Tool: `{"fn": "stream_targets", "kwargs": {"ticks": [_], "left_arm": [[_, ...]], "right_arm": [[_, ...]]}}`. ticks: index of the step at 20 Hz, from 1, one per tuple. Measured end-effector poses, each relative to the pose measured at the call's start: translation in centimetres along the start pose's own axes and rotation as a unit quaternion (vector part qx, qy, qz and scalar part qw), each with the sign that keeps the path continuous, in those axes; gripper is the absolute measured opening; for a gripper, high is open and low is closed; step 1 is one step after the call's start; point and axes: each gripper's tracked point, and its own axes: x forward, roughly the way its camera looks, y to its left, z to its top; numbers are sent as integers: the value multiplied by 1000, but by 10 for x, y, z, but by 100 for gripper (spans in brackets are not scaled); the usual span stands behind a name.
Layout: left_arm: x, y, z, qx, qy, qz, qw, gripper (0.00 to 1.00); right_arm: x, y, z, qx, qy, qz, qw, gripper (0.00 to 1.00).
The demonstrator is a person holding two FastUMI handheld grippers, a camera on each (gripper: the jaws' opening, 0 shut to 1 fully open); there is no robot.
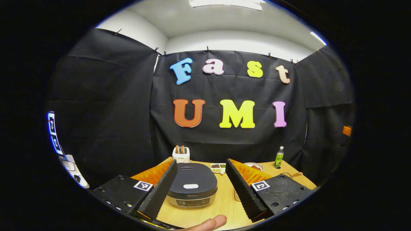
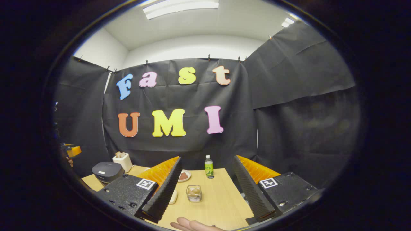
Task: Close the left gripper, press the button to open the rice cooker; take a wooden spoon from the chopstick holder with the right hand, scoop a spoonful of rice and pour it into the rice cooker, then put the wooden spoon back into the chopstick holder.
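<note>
progress: nothing done yet afaict. Rice cooker lid sitting down flat, all steps left (press, scoop, pour, return).
left hand-held gripper: jaws spread wide, hanging above the tabletop, cooker framed between the fingers. Needs clenching before the press.
right hand-held gripper: also released, gripping nothing, looking over the tabletop's right part.
cooker pos: near front edge of tabletop in left gripper view; far left in right gripper view.
cooker facing: control panel + pale button facing the holder of the grippers; long axis roughly front-to-back, hinge side prob toward the wall.
chopstick holder: white box behind cooker, near the wall; wooden handles sticking up, roughly vertical. Can't tell which is the spoon.
rice: small divided dish w/ grains right-behind cooker; contents too small to ID.
other: green bottle, plate, wire basket on right side, well apart from cooker.
fingertip: person's finger showing at bottom edge.
</note>
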Motion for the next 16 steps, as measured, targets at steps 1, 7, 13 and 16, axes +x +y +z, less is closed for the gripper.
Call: {"fn": "stream_targets", "kwargs": {"ticks": [1,7,13,16], "left_arm": [[3,0,0,1,-3,-1,1000,96],[29,-5,-15,29,28,-24,999,52],[56,1,-41,32,83,-26,996,7],[81,10,-69,28,134,-13,991,0]], "right_arm": [[1,-3,0,-2,-1,-2,1000,100],[3,-5,-9,-1,6,2,1000,100],[9,-11,-20,-3,18,-1,1000,99],[9,-14,-27,-6,21,-3,1000,100]]}}
